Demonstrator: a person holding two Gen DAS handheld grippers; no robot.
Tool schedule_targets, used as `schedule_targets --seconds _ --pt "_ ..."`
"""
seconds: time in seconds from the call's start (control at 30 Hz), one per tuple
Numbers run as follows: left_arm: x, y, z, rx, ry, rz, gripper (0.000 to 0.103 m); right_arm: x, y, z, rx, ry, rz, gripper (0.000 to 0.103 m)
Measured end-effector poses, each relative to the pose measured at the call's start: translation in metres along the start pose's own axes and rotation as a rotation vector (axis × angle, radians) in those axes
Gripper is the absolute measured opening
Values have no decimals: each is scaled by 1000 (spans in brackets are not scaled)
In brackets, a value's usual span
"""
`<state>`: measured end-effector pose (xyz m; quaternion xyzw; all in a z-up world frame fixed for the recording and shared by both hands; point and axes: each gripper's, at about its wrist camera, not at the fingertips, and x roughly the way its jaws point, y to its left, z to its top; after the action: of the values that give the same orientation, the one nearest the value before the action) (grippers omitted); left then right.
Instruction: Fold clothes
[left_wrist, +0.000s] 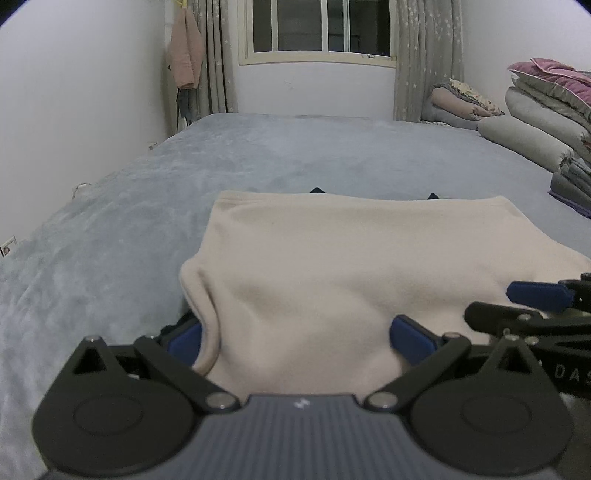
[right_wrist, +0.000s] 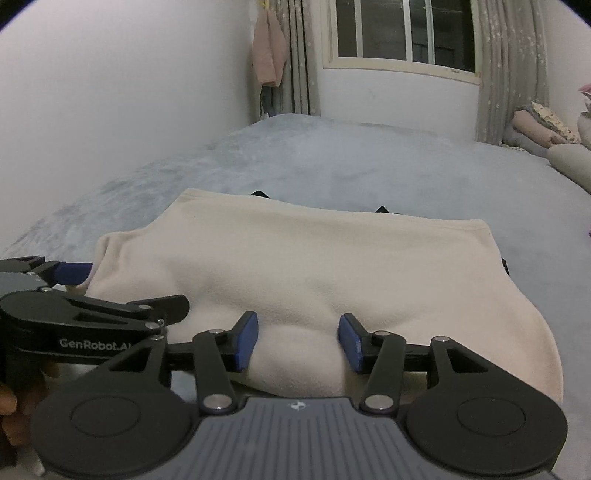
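Observation:
A cream fleece garment (left_wrist: 332, 258) lies folded on the blue-grey bed (left_wrist: 258, 155), with small dark tips (left_wrist: 316, 190) poking out along its far edge. My left gripper (left_wrist: 297, 339) stands open at the near left corner, its blue pads (left_wrist: 410, 341) wide apart around the near hem. My right gripper (right_wrist: 299, 341) is open at the near edge of the garment (right_wrist: 314, 258), a raised fold of cloth between its pads (right_wrist: 246, 339). Each gripper shows in the other's view: the left gripper (right_wrist: 125, 291) at the left, the right gripper (left_wrist: 517, 306) at the right.
A white wall (left_wrist: 74, 110) runs along the bed's left side. Stacked folded bedding (left_wrist: 543, 118) sits at the right, more bundles (left_wrist: 458, 99) by the curtain. A window (left_wrist: 317, 29) and a hanging pink garment (left_wrist: 184, 51) are at the far end. A hand (right_wrist: 11, 402) holds the left gripper.

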<state>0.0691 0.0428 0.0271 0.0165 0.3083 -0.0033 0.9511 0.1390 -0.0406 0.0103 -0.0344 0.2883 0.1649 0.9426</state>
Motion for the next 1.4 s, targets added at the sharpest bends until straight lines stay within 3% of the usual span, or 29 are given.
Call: schedule_targets --seconds 0.2,0.5,0.63,0.73,0.87,1.07,1.17,1.27,1.4 --pt "-1 1 0 -4 2 -4 103 -7 -13 5 -34 4 -6 50" --pt "0 1 0 -7 5 -6 103 -20 -67 9 68 43 33 49" --pt "-1 1 0 -7 6 -6 103 -26 -97 5 123 67 -36 58" --pt "-1 0 0 -6 7 -4 103 -33 -114 5 193 78 -27 56" --pt "-2 0 -1 -7 8 -4 103 -48 -113 8 157 79 -93 59" --pt "-2 -1 -1 -3 9 0 103 -62 -135 2 263 128 -129 66" --pt "-1 0 -1 -3 10 0 103 -62 -149 -3 388 161 -58 68" --pt "-2 0 -1 -2 11 2 103 -58 -157 -9 512 163 -2 77" --pt "-3 1 0 -10 12 0 103 -55 -149 -7 506 161 -16 81"
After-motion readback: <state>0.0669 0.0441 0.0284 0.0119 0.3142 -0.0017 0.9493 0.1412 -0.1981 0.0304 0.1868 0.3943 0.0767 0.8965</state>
